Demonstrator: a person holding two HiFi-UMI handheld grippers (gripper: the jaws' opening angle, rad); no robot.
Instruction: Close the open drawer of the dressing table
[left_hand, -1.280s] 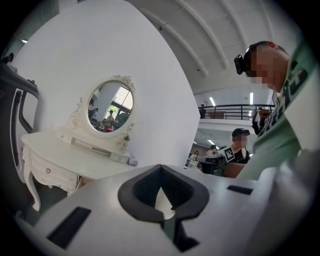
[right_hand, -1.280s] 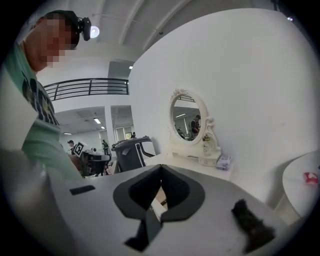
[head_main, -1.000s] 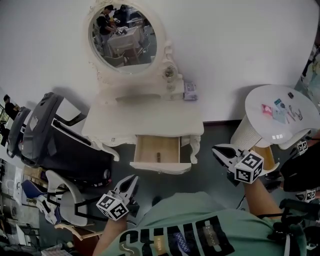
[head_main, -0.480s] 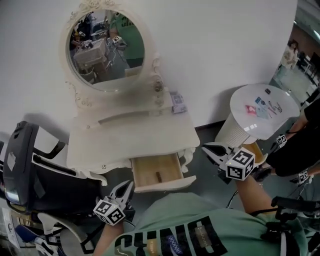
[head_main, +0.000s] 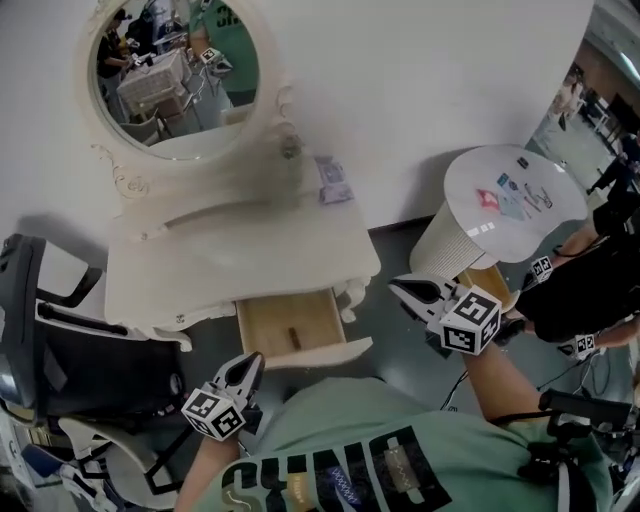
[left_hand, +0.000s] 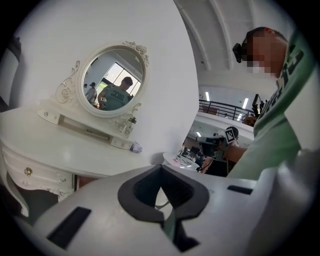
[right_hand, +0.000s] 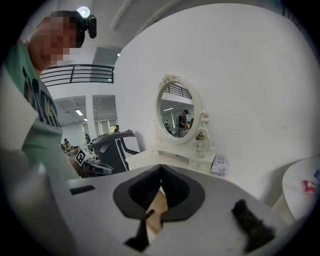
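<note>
Left gripper and right gripper are held pressed together and empty, the open pale wooden drawer lying ahead between them; it could be skewed and jammed if pushed at one corner.

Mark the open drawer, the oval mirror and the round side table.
open drawer (head_main: 268, 322): head view, bare wooden floor inside.
oval mirror (head_main: 170, 70): head view, middle of the glass.
round side table (head_main: 556, 205): head view, bare right side of its top.
</note>
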